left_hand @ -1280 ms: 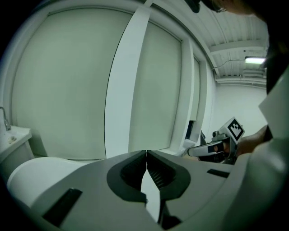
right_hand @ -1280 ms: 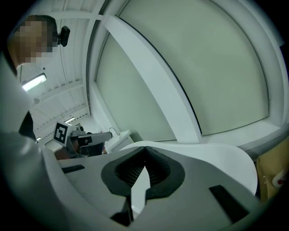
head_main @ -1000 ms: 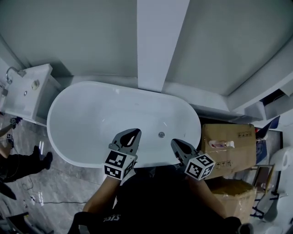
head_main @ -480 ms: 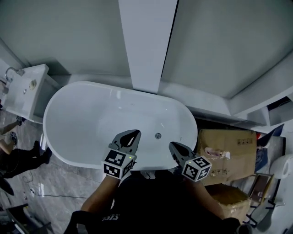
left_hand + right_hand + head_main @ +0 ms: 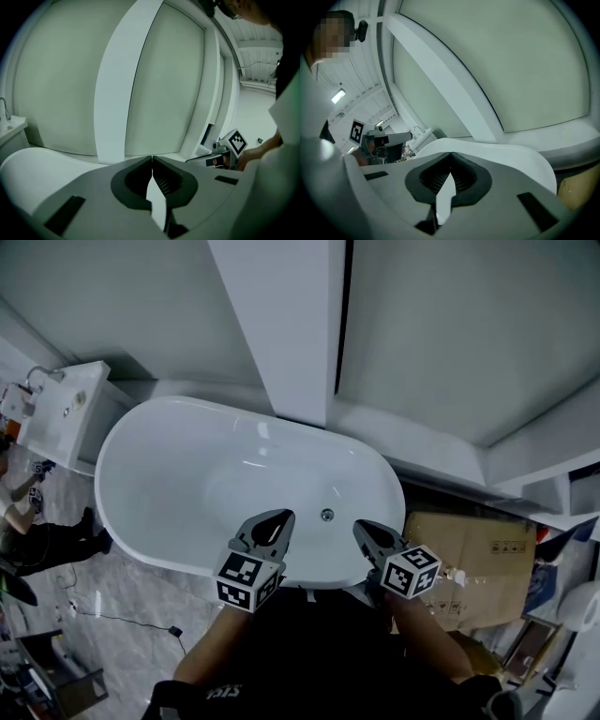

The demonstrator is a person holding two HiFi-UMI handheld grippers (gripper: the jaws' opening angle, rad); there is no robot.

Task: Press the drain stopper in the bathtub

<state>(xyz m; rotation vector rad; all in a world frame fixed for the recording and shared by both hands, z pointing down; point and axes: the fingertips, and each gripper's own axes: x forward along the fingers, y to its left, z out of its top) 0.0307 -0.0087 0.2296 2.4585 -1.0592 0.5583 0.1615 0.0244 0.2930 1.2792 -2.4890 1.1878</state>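
Observation:
A white oval bathtub lies below me in the head view, with a small round metal drain stopper on its floor near the front right. My left gripper hangs over the tub's near rim, left of the stopper, jaws shut and empty. My right gripper is held just right of the stopper, above the near rim, also shut on nothing. The tub rim shows behind the left gripper, and the tub rim curves past the right gripper. The stopper is hidden in both gripper views.
A white pillar stands against the wall behind the tub. A white washbasin is at far left, with a person on the floor beside it. A cardboard box sits right of the tub.
The head view has shifted, so the tub and pillar sit differently in frame. Both grippers stay shut above the near rim on either side of the stopper.

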